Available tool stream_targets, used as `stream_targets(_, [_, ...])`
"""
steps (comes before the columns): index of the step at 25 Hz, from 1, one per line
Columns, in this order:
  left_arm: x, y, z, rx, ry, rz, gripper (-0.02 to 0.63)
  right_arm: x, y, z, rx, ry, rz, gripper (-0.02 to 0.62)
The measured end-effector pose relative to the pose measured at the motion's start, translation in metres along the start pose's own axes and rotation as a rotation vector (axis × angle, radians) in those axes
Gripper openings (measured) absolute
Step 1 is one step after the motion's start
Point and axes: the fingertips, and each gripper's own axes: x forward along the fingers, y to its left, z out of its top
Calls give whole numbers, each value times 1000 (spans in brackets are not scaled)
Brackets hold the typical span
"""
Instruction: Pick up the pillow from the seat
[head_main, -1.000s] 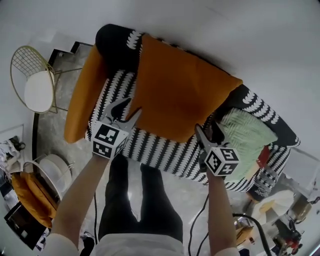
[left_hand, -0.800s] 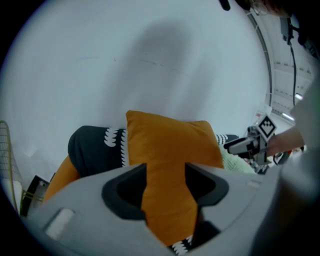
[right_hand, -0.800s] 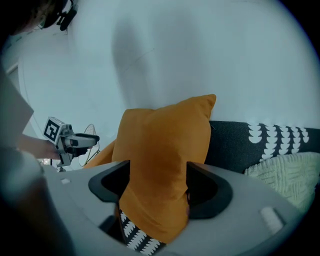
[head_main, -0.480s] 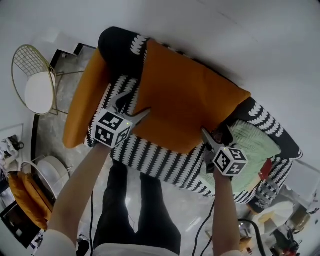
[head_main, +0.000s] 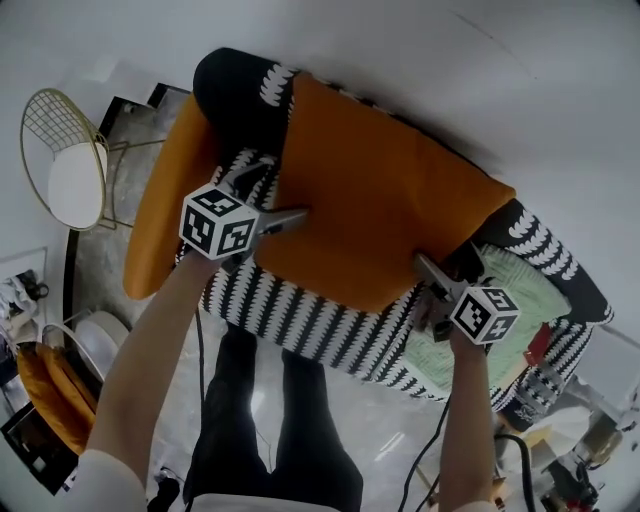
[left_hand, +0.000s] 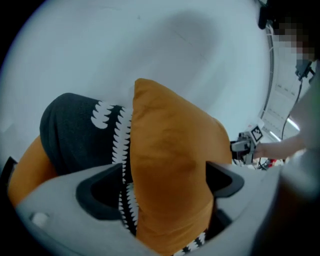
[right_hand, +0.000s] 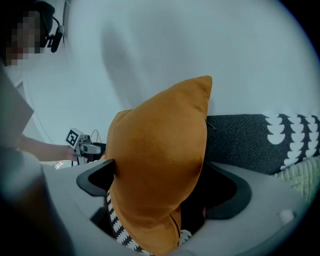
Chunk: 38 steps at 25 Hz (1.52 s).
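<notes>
The left hand-held gripper (head_main: 288, 186) is spread wide, its jaws just opened, astride the near left edge of the large orange square fabric pillow (head_main: 370, 190) without pinching it. The right hand-held gripper (head_main: 447, 256), also just opened, straddles the near right corner. Beyond both, the pillow stands on the black-and-white patterned sofa seat (head_main: 300, 310). A pale green knitted cushion (head_main: 520, 285) lies just right of the right one.
</notes>
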Motion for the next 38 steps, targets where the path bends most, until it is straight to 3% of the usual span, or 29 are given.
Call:
stream_targets(5, [24, -4, -3, 23, 54, -100, 555, 11, -2, 1, -21, 18, 60, 569])
stream_targets(9, [47, -3, -3, 32, 60, -78, 562, 20, 0, 2, -34, 19, 87, 566])
stream_targets(11, [57, -1, -4, 38, 62, -56, 558, 26, 1, 1, -50, 21, 76, 523])
stream_targets(13, [63, -1, -5, 48, 63, -46, 493, 31, -2, 0, -68, 16, 43, 486])
stream_targets(17, [64, -9, -9, 86, 54, -31, 371, 35, 0, -3, -77, -6, 11, 340])
stream_targets(24, [48, -30, -12, 122, 48, -9, 199, 30, 17, -4, -106, -12, 2, 244])
stream_targets(38, [-1, -74, -15, 117, 50, -65, 166, -14, 57, -4, -195, 48, 76, 225])
